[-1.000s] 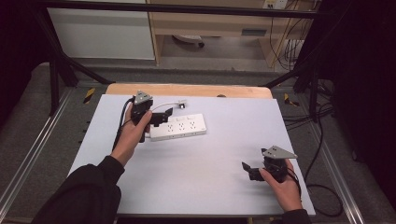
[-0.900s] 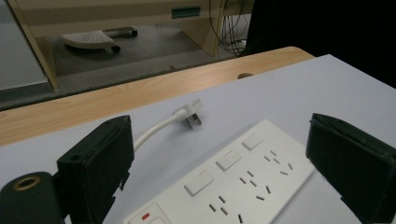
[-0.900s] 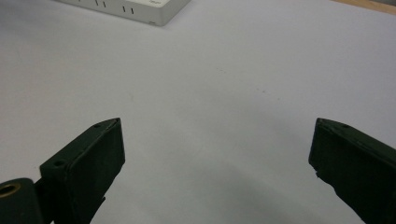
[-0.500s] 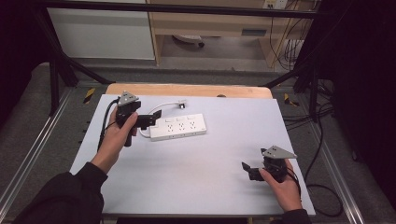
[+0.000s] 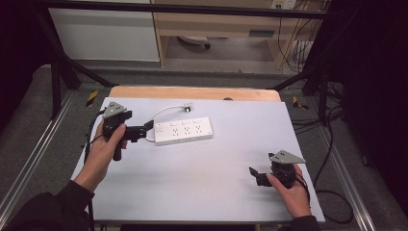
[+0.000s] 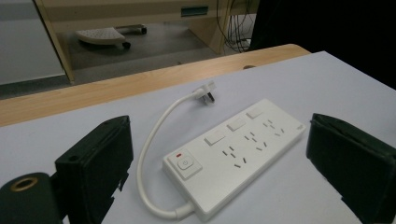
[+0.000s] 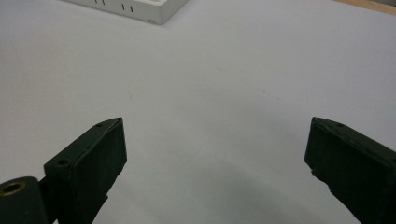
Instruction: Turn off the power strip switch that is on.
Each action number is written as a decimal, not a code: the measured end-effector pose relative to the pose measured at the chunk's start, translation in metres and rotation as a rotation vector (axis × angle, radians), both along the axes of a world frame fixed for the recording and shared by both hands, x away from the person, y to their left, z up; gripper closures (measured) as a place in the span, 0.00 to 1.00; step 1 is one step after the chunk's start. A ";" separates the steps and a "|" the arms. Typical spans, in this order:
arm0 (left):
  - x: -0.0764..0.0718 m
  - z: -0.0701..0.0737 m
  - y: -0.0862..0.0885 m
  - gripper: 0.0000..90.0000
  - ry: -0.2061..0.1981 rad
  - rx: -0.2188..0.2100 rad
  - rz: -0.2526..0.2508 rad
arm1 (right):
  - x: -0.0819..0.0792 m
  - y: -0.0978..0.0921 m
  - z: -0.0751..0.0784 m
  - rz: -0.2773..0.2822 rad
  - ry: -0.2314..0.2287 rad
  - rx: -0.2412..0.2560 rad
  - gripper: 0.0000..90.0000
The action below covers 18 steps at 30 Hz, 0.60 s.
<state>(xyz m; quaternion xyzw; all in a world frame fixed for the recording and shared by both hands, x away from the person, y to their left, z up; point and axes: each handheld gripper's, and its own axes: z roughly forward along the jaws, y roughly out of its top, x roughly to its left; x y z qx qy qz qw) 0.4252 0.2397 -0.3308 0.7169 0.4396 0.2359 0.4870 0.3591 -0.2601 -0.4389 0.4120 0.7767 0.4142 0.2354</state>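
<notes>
A white power strip (image 5: 183, 131) lies flat on the pale grey worktop (image 5: 211, 187), toward its far left part, its long side running roughly left to right and tilted slightly. In the left gripper view the power strip (image 6: 233, 151) shows a switch with a small red mark at the near end, two more rocker switches and three groups of sockets along its top. A short white cable (image 5: 161, 114) leaves the strip's left end, curves round toward the far edge and ends in a plug (image 5: 187, 108) lying on the worktop just behind the strip; the same plug (image 6: 207, 92) rests close to the bare wooden strip (image 5: 192, 93) at the back of the worktop. The left gripper (image 5: 146, 131), held in the person's left hand (image 5: 103, 149), sits just beside the strip's left end and points at it; its jaws stand wide apart with nothing between them, the switch end of the strip lying in the gap ahead of them. The right gripper (image 5: 255, 174), held in the right hand (image 5: 291, 192), is low over the near right part of the worktop, well apart from the strip. Its jaws are also spread wide and empty, with only bare surface between them.
</notes>
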 end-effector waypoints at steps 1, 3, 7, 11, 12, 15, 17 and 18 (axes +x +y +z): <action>-0.002 0.000 0.002 0.08 -0.003 -0.007 0.004 | 0.000 0.000 0.000 0.000 0.000 -0.002 0.07; -0.008 0.000 0.007 0.08 -0.006 -0.015 0.006 | 0.000 0.000 0.000 -0.002 0.002 -0.002 0.07; -0.018 -0.002 0.017 0.08 -0.022 -0.022 0.018 | 0.000 0.000 0.000 -0.002 0.004 -0.002 0.07; -0.030 -0.008 0.025 0.08 -0.015 -0.036 0.023 | 0.000 0.000 0.000 -0.003 0.005 -0.001 0.07; -0.033 -0.009 0.027 0.08 -0.014 -0.040 0.025 | 0.001 0.000 0.000 -0.004 0.004 0.001 0.06; -0.042 -0.015 0.033 0.08 -0.007 -0.042 0.027 | 0.001 0.000 -0.001 -0.006 0.006 -0.001 0.06; -0.047 -0.020 0.037 0.08 -0.001 -0.045 0.033 | 0.001 0.000 0.000 -0.005 0.004 0.000 0.06; -0.050 -0.023 0.038 0.08 0.003 -0.049 0.034 | 0.001 0.000 0.000 -0.005 0.004 0.000 0.06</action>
